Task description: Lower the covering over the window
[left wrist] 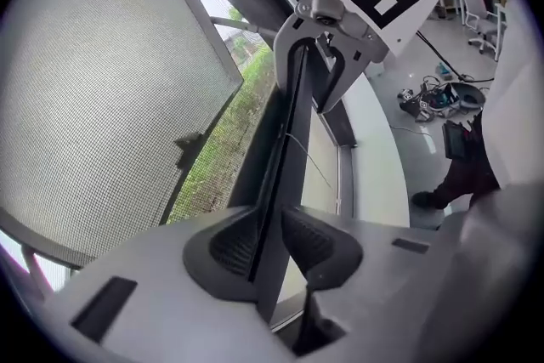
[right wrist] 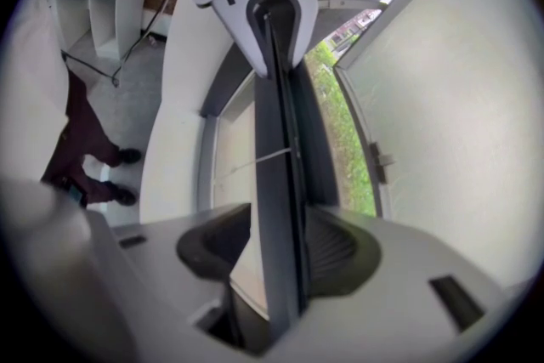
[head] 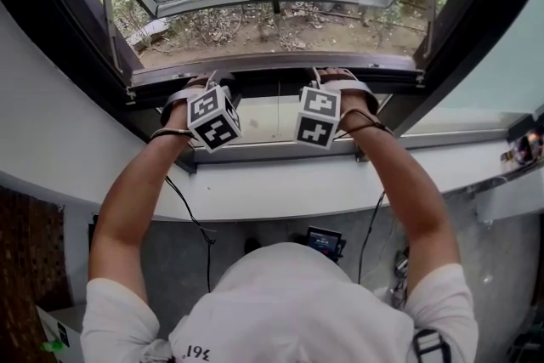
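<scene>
dark covering pull bar (left wrist: 287, 123) runs along window frame (head: 280, 61), long axis left-right. left claw (left wrist: 270, 244) and right claw (right wrist: 285, 246) each clamped on it, 1 per side of middle, equally near. judged next: even, straight downward pull.

bright daylight, dark fisheye edges

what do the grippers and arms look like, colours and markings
The left claw and right claw are light grey plastic with dark ribbed pads. Each carries a white cube of black square markers. A thin black cable trails from each. Short white sleeves.
</scene>
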Action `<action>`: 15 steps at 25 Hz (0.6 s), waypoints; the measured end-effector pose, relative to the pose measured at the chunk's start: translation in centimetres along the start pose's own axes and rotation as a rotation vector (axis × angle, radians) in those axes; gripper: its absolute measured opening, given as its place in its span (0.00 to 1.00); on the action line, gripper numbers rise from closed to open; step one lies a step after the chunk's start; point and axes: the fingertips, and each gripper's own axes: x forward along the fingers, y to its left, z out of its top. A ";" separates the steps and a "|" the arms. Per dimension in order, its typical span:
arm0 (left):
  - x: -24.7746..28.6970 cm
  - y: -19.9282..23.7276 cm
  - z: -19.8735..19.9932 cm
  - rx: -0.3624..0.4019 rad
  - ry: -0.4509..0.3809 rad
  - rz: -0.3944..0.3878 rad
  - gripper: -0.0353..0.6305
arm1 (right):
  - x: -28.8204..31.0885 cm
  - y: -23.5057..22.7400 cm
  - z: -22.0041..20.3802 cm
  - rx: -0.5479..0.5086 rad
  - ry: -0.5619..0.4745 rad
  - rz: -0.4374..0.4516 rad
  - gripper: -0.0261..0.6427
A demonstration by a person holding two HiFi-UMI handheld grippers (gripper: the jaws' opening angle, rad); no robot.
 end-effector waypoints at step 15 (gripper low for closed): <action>-3.4 0.9 3.6 -0.283 -0.224 0.052 0.18 | -3.6 -1.1 -0.2 0.203 -0.155 -0.063 0.25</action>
